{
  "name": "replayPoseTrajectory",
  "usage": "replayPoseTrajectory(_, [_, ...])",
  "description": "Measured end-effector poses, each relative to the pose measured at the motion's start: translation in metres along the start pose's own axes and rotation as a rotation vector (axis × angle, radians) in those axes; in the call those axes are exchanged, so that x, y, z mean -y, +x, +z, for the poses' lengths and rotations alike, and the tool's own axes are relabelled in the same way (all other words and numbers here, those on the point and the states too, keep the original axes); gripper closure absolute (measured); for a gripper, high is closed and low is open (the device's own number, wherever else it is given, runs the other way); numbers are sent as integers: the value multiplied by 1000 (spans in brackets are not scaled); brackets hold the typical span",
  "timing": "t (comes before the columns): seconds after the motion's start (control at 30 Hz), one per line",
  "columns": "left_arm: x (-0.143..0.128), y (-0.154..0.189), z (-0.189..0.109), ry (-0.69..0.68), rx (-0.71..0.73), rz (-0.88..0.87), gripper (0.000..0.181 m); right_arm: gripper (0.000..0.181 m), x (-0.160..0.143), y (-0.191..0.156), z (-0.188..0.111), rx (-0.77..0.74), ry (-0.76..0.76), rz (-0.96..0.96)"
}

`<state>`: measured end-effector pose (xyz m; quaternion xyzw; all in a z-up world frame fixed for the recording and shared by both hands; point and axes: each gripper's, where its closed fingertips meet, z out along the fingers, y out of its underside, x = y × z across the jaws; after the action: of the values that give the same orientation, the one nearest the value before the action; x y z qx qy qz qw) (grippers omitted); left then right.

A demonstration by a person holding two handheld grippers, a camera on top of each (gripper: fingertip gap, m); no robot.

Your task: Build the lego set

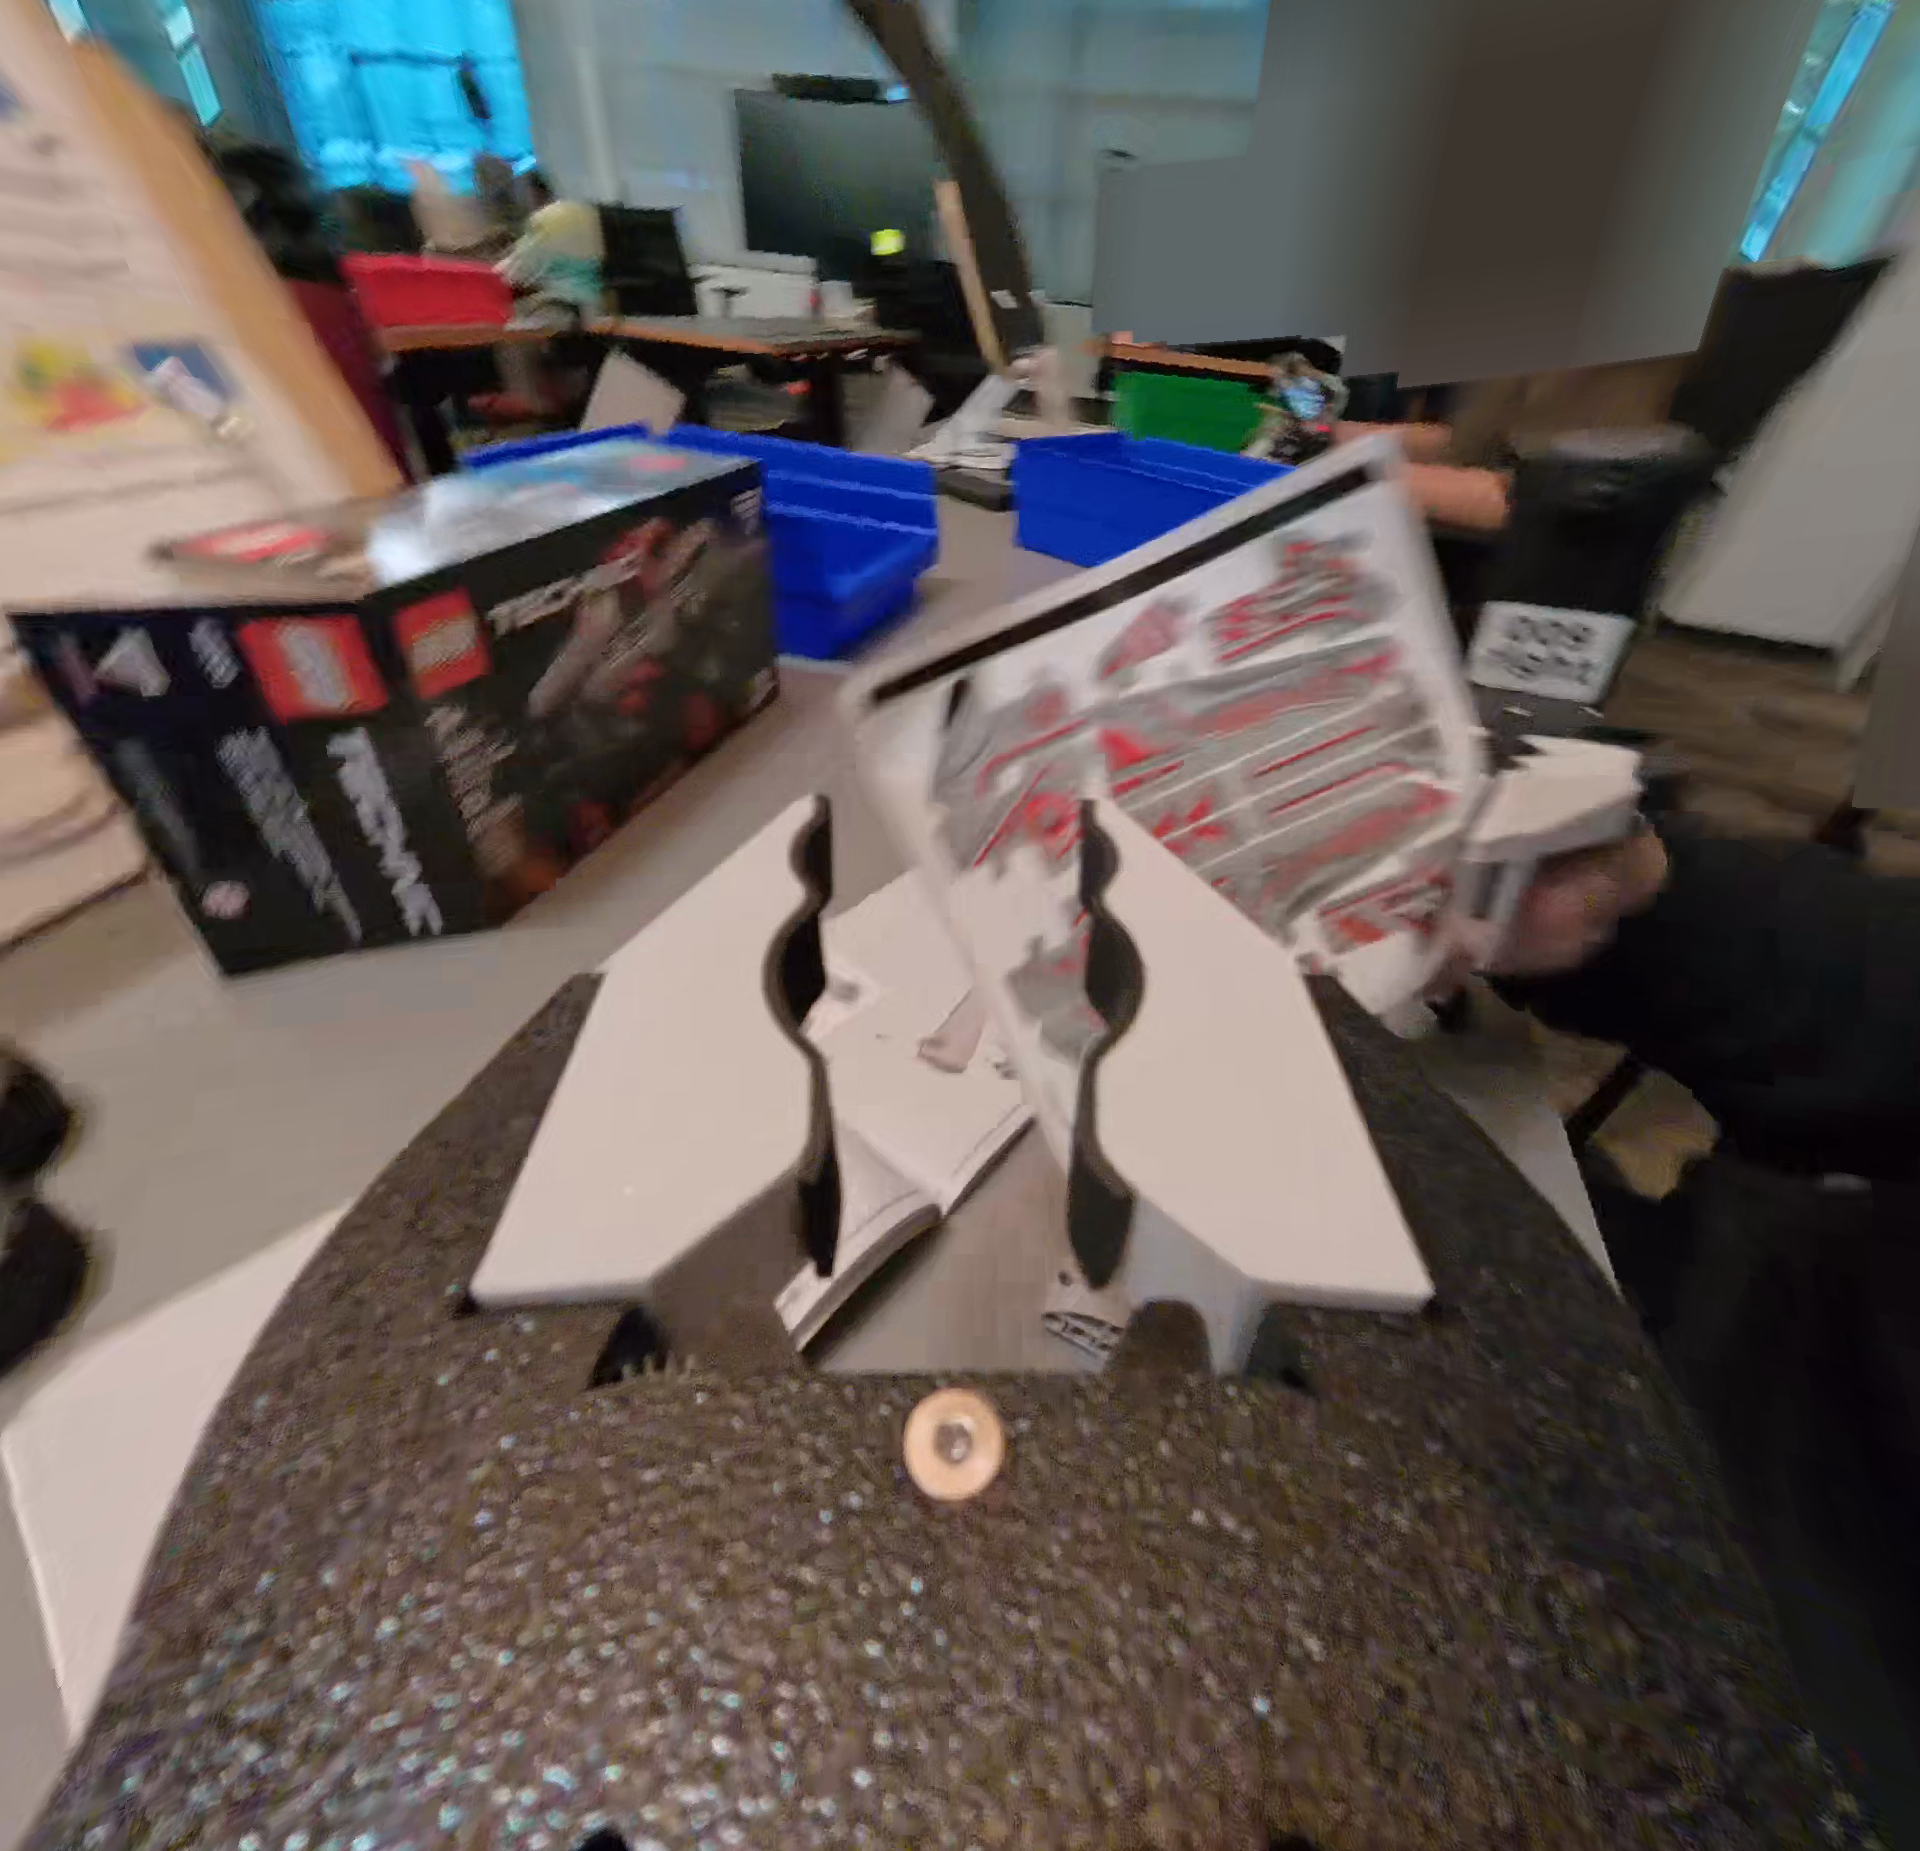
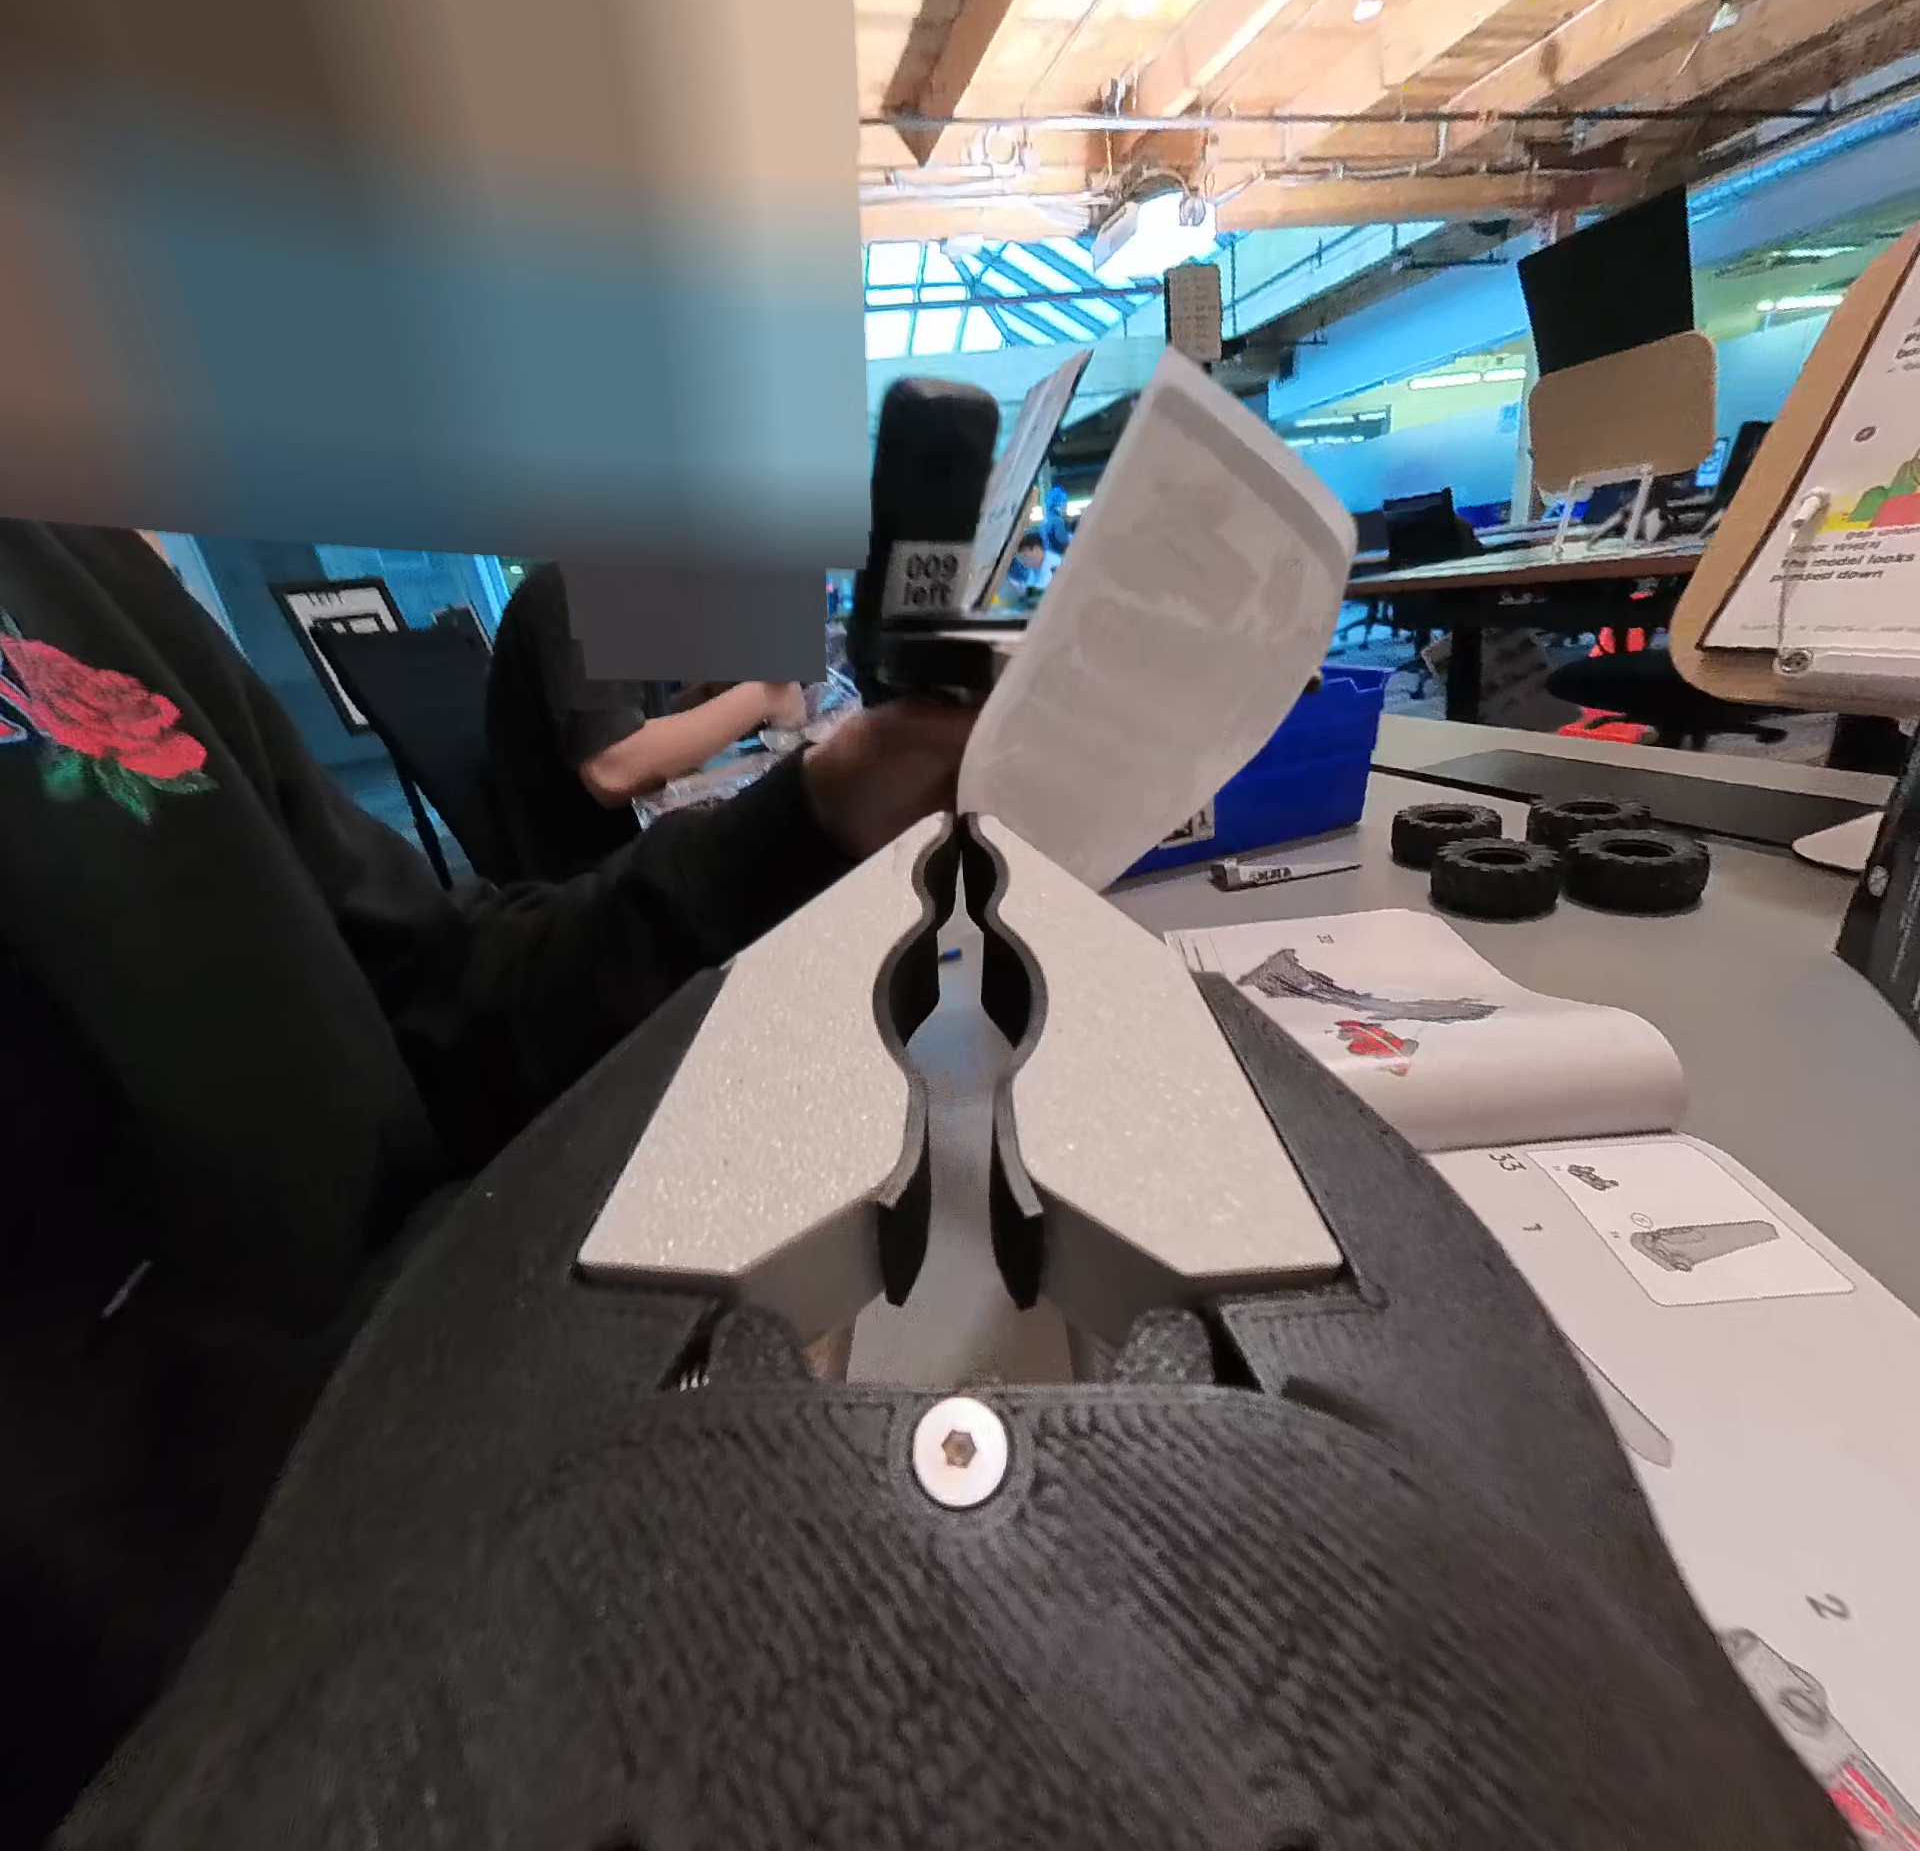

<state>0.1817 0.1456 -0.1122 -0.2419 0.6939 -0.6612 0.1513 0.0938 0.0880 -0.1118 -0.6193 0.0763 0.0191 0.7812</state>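
The right hand-held gripper (image 2: 958,833), fingertips pinched on a corner of the sticker sheet (image 2: 1148,638), holds it aloft over the desk (image 2: 1766,980); the left hand-held gripper (image 1: 951,835) stands open and empty beside the sheet. Judging by this, stickers are being readied; next, the instruction booklet (image 2: 1455,1032) needs consulting. The set's printed box (image 1: 416,700) and four tyres (image 2: 1548,851) wait nearby; labels are left unquoted.

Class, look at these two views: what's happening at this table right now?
A person is working with two handheld tongs. The right tongs pinch the corner of a sticker sheet, holding it up above the table. The left tongs are open beside it. An open instruction booklet, four black tyres and the set's box wait there.
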Motion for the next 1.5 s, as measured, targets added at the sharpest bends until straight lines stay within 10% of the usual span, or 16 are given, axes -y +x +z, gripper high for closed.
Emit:
replayPoseTrajectory(0.17, [-13,13,3,-33,-196,-291,121,181,13,3,-2,6,82,64])
replayPoseTrajectory(0.33, [-10,45,-4,-24,-497,-487,181,181,10,12,-4,-35,75,85])
replayPoseTrajectory(0.73, [-15,26,-11,-11,-414,-442,181,147,-13,45,-1,-133,-91,126])
replayPoseTrajectory(0.97, [-17,12,-20,-7,-359,-404,181,176,-16,47,16,-1,-99,152])
replayPoseTrajectory(1.5, [-23,6,-18,-29,-367,-485,181,181,-25,58,17,9,-73,165])
